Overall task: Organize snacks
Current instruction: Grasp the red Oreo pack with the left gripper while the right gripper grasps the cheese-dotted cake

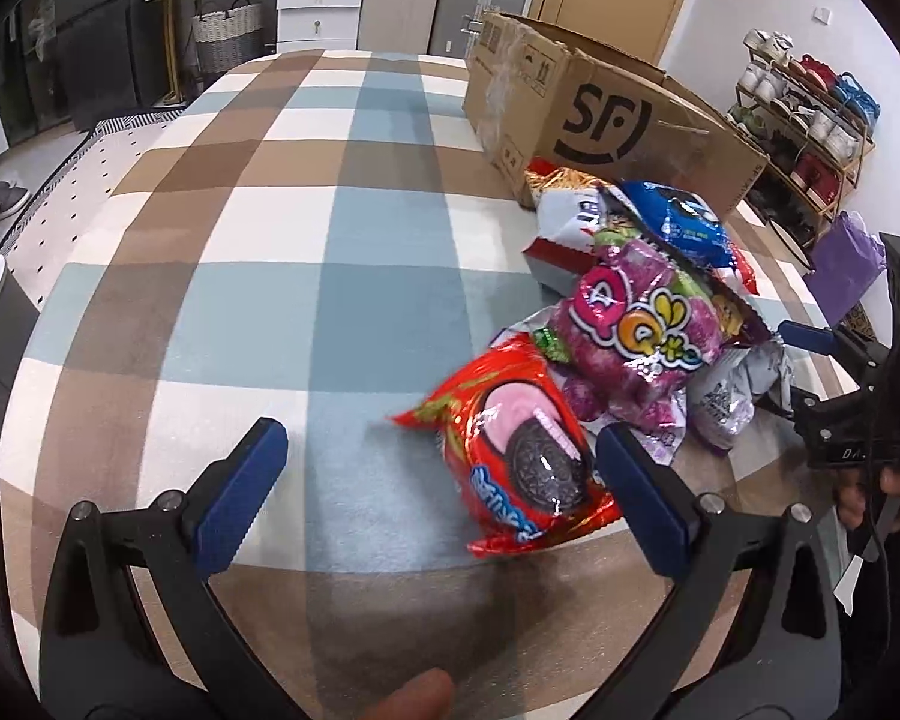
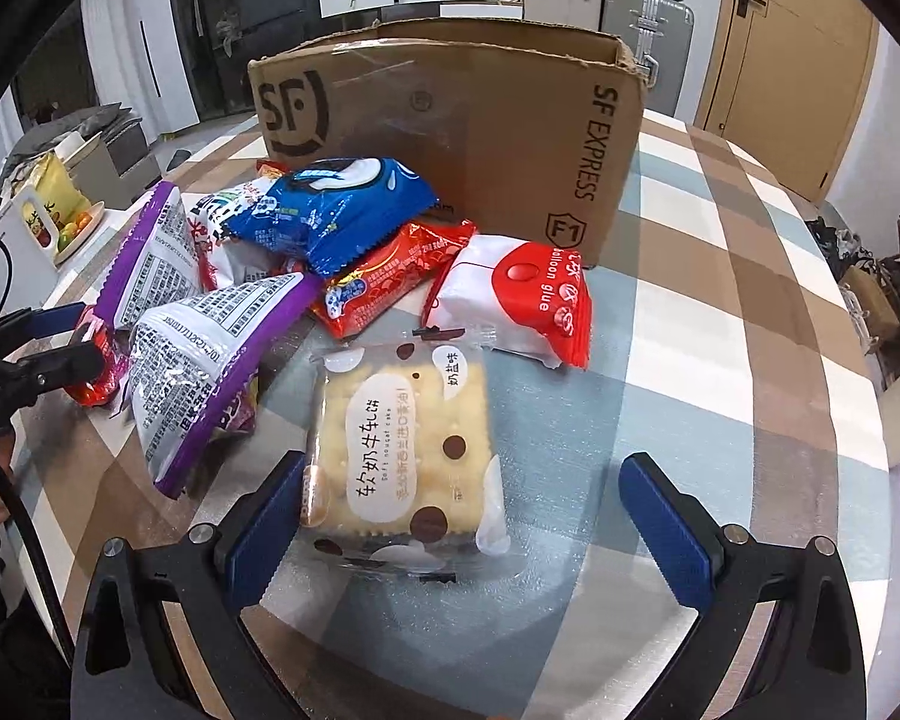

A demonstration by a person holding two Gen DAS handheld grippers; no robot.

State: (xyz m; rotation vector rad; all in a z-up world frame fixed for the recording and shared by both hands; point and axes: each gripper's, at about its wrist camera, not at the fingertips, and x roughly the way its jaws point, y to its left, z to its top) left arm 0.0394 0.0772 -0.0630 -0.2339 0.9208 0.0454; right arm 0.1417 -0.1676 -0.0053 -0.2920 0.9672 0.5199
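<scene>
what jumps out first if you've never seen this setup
A jumble of bright snack packets is heaped on the checked cloth, right in front of a big open SF Express cardboard box. Nearest the left gripper, which is open, lies a red Oreo packet, with a purple QQ candy bag behind it. A clear-wrapped nougat cracker packet lies between the open fingers of the right gripper.

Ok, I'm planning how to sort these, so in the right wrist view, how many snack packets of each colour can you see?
Blue packet: 1
Purple-edged packets: 2
Red packets: 2
White-and-red packets: 2
Clear cracker packet: 1
Total: 8 showing; the pile may hide more.
</scene>
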